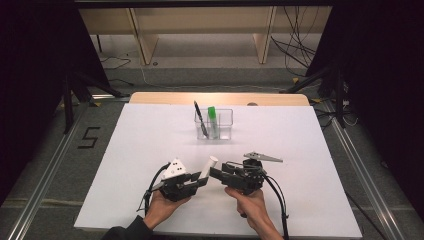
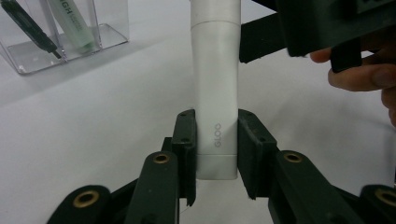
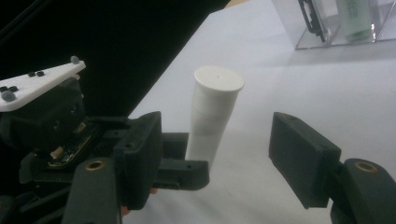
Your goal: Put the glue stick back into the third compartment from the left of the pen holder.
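The left gripper (image 1: 199, 181) is clamped on the lower end of a white glue stick (image 2: 216, 88), both jaws pressed flat against its sides just above the base, so the stick stands tilted up off the white table (image 1: 310, 150) between the two hands. The right gripper (image 3: 219, 158) is spread wide, one jaw at each side of the stick's capped upper end and neither visibly touching it. My reading is that this is the start of a handover or of pulling the cap: the stick is braced by one tool while the other lines up on its top. The next move calls for the right jaws to close squarely on the upper part, well centred so the round body does not roll out, while the left grip stays firm. Farther back on the table stands a clear holder (image 1: 226, 131) with a black pen (image 1: 200, 119) and a green marker (image 1: 212, 120) in it, well apart from the hands, and the likely place for the stick to end up
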The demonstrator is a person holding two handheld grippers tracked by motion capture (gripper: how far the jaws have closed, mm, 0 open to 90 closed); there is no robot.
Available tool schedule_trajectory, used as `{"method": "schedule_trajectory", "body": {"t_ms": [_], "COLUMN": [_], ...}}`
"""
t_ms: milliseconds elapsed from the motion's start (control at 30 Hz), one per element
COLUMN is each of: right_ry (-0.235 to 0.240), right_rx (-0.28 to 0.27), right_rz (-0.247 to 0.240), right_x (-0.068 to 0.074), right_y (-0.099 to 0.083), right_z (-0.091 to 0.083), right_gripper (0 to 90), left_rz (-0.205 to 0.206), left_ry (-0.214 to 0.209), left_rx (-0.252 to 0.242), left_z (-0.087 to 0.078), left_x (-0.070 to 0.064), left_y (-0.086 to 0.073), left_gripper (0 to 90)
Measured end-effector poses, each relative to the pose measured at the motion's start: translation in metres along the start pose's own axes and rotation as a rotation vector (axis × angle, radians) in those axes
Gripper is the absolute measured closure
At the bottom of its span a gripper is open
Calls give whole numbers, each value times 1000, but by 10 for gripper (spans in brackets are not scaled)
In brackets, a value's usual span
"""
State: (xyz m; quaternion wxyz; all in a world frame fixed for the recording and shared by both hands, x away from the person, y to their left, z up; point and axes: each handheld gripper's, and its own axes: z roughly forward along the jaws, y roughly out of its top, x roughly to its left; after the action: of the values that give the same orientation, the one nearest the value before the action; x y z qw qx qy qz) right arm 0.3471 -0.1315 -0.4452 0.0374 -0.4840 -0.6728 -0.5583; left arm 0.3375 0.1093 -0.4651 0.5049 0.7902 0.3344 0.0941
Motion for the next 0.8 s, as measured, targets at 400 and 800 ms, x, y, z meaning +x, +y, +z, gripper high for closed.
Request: {"method": "schedule_trajectory", "body": {"t_ms": [400, 800], "right_ry": [33, 60], "right_rx": [-6, -11], "right_rz": [62, 108], "right_x": [-2, -5], "right_y": [0, -3], "right_z": [6, 9], "right_gripper": [445, 586], "left_rz": [7, 9], "left_ry": [-29, -44], "left_rx": [2, 5], "left_z": [0, 2], "left_x": [-8, -13], "left_y": [1, 0], "left_gripper": [705, 705]}}
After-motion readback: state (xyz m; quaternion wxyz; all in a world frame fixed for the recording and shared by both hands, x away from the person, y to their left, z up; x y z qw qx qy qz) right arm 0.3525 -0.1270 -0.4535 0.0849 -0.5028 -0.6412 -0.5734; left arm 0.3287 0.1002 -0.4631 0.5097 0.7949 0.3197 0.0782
